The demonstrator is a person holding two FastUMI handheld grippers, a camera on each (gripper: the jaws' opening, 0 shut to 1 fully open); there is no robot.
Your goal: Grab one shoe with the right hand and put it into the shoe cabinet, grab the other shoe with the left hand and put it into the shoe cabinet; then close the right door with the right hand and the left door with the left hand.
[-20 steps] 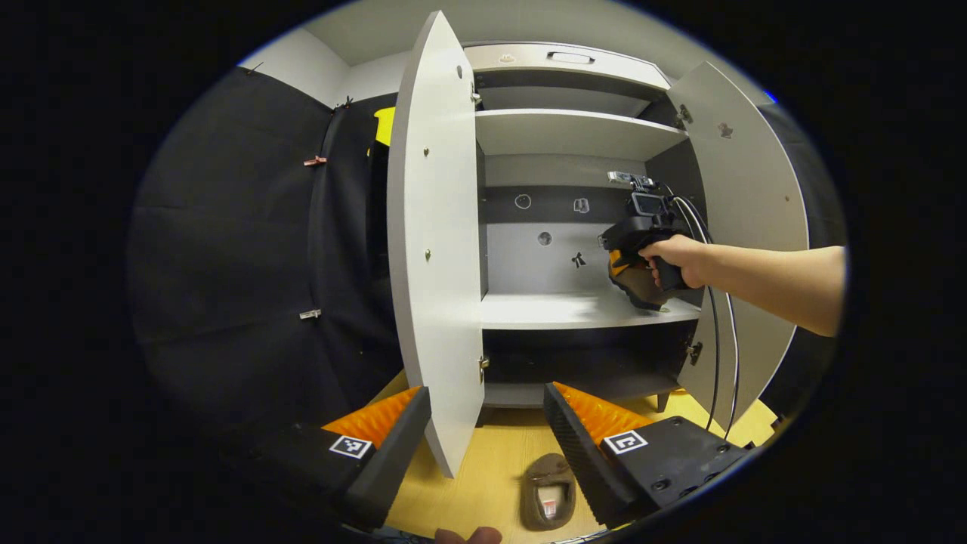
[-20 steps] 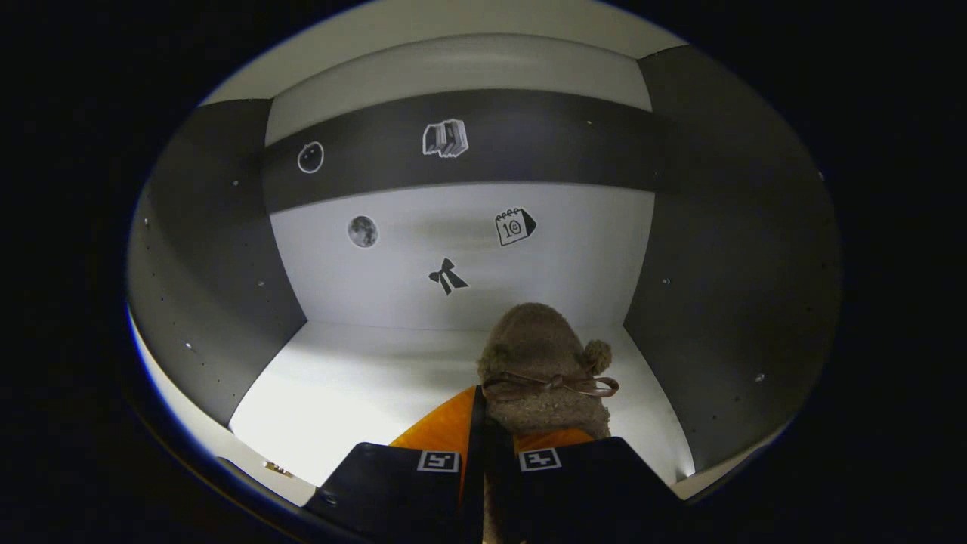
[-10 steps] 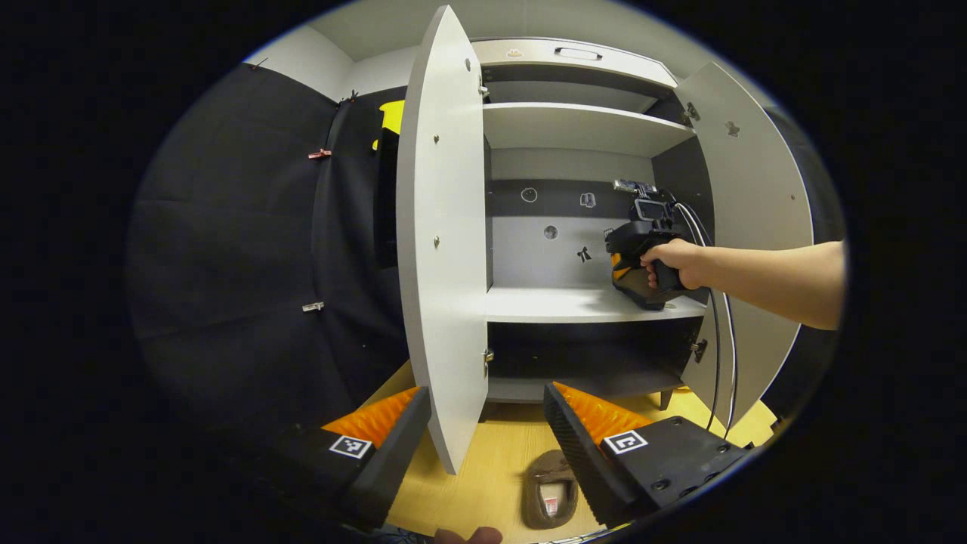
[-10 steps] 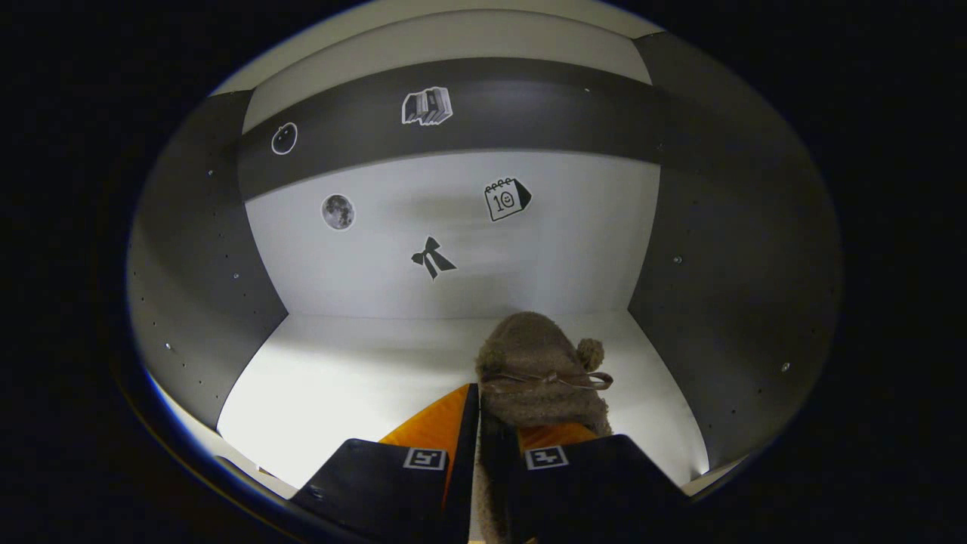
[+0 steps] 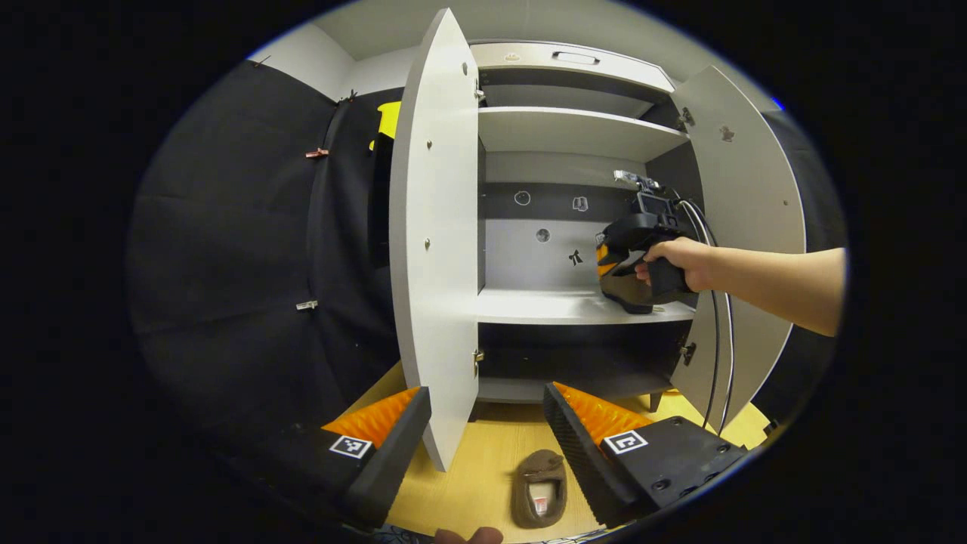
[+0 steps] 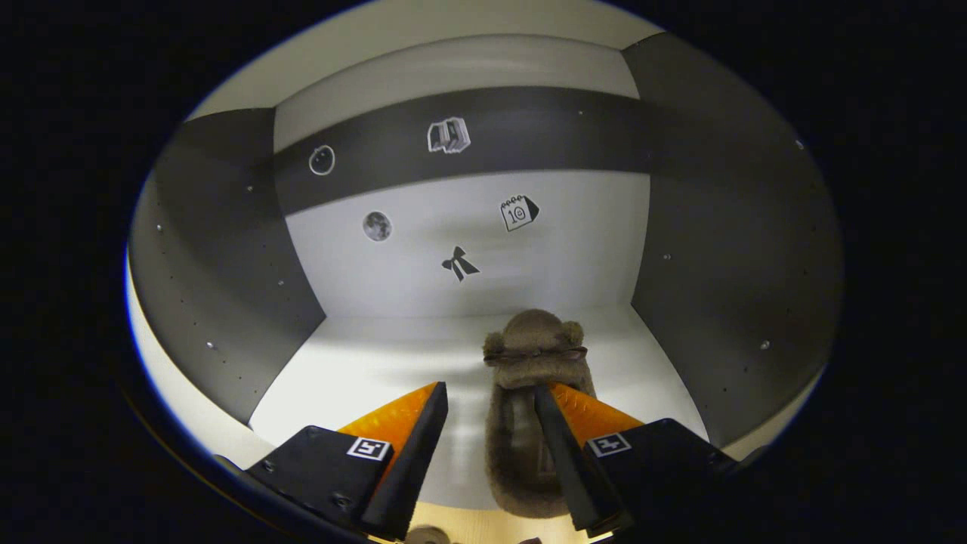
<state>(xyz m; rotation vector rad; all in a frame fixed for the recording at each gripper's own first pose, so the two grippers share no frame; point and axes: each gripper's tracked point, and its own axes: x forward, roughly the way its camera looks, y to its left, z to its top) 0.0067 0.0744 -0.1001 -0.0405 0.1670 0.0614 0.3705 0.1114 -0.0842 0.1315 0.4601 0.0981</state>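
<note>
A brown fuzzy shoe (image 6: 535,349) with a bow lies on the white middle shelf (image 6: 363,370) of the shoe cabinet, toe toward the back wall. My right gripper (image 6: 489,391) is open just behind it, one finger on each side of its heel end. In the left gripper view a hand holds the right gripper (image 5: 638,253) inside the cabinet over that shoe (image 5: 625,292). The other brown shoe (image 5: 538,487) lies on the wooden floor, just left of one finger of my open left gripper (image 5: 483,393). Both cabinet doors stand open.
The left door (image 5: 434,249) juts out toward my left gripper, its lower edge between the fingers. The right door (image 5: 748,227) swings out behind the person's forearm (image 5: 778,276). Cables (image 5: 714,355) hang from the right gripper. An upper shelf (image 5: 574,128) sits above.
My right gripper has opened and let go of the shoe, which now rests on the shelf, and it has drawn back slightly. My left gripper stays open, barely shifting.
</note>
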